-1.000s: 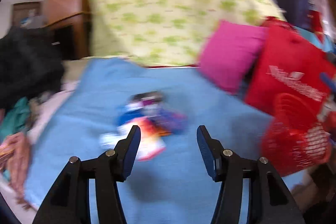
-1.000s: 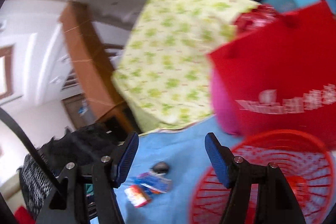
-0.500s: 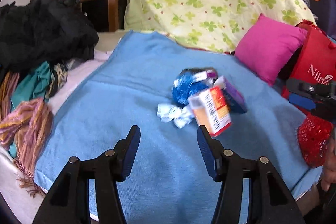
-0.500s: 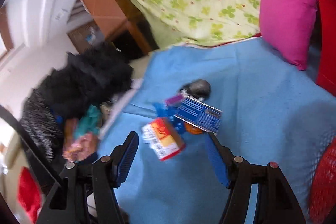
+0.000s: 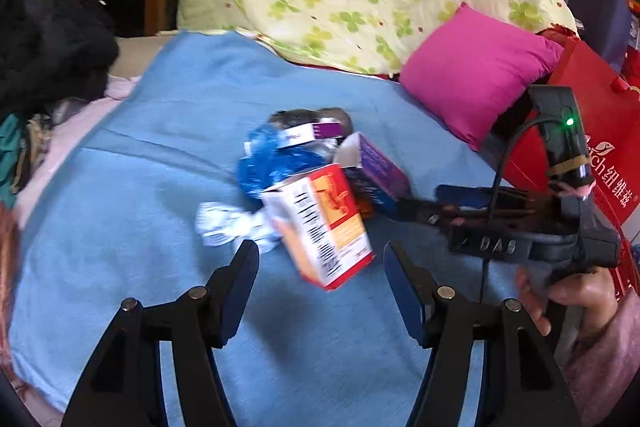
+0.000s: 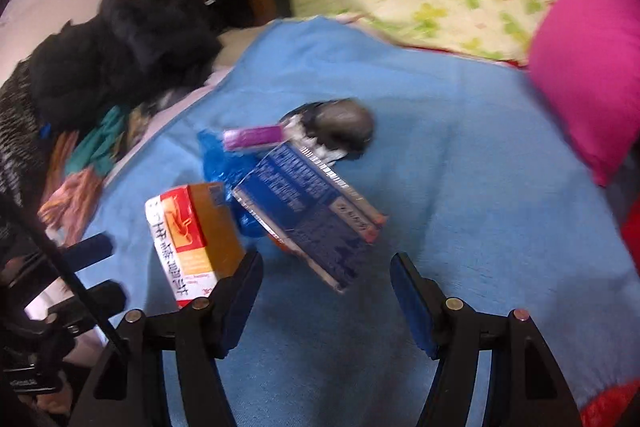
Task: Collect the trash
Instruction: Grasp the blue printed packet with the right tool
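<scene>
Both the left gripper (image 5: 318, 269) and right gripper (image 6: 326, 273) gape wide and empty over the trash pile (image 5: 308, 183) mid-blanket (image 5: 140, 155) — converging, they could collide or nudge the orange carton (image 5: 324, 223) away.

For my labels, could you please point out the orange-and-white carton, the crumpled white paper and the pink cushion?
orange-and-white carton (image 5: 320, 223): left wrist view, barcode face.
crumpled white paper (image 5: 224, 223): left wrist view, middle.
pink cushion (image 5: 472, 67): left wrist view, front face.
</scene>
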`<state>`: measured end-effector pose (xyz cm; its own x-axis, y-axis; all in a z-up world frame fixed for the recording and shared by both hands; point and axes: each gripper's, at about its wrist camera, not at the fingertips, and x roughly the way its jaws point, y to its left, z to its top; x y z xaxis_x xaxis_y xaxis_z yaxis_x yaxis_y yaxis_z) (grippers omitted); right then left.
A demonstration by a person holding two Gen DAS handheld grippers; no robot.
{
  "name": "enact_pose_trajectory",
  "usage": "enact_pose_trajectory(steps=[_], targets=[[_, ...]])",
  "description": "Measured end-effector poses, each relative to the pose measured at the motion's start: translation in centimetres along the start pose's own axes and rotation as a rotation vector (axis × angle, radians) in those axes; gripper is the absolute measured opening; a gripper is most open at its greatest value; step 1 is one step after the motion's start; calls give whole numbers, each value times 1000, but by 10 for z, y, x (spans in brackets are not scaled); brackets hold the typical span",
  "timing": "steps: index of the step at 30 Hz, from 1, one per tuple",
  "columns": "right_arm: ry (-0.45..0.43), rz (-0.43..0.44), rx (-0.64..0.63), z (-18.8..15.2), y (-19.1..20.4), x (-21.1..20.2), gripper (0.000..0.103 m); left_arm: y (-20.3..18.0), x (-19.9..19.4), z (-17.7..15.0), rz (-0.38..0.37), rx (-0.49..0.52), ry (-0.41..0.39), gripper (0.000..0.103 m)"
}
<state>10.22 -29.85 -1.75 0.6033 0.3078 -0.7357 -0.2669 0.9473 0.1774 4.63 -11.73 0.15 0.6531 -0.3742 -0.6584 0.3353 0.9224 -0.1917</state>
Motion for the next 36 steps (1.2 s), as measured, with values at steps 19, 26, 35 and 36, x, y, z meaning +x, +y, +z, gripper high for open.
enact_pose_trajectory(steps=[19, 26, 35, 36], targets=[[-20, 44, 35, 13, -12, 44, 57, 17, 20, 10, -68, -90, 54, 66], [21, 34, 161, 3, -32, 27, 43, 5, 32, 11, -52, -103, 59, 66], [-38, -16, 161, -4, -34, -7, 70, -12, 62, 6, 77, -100, 104, 68], [-45, -23, 157, -5, -34, -9, 70, -11, 64, 5, 88, -102, 112, 68]])
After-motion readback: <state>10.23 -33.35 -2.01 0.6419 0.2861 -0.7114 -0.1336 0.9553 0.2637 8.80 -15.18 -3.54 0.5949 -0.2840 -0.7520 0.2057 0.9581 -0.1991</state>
